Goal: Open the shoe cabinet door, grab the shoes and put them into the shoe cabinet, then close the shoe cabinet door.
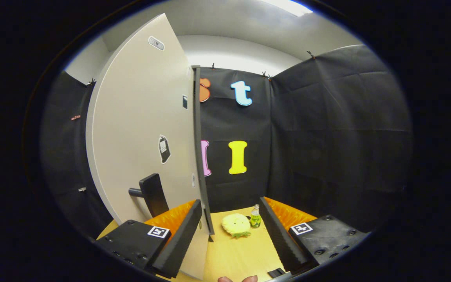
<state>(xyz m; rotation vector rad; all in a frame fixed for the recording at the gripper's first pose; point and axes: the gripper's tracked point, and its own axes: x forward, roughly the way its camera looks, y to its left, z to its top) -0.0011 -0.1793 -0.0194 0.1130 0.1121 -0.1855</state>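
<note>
The shoe cabinet door (139, 129) stands swung out, a tall pale panel seen nearly edge-on, its dark edge running down to the desk (233, 254). A black handle (151, 194) juts from the door's face low down, and a small dark sticker (164, 149) sits a little above the handle. The gripper (229, 239) hangs with its jaws wide and holding nothing: the left finger (178, 243) lies right by the door's bottom edge, on the handle side, and the right finger (282, 239) is well off to the other side of the door. On the wooden desk, just past the door's edge and beyond the fingers, lies a soft yellow slipper (236, 225), and a small green bottle (255, 216) stands touching or just beside it, on the side farther from the door. Fingertips of a person's hand (238, 279) show at the desk's near edge.
</note>
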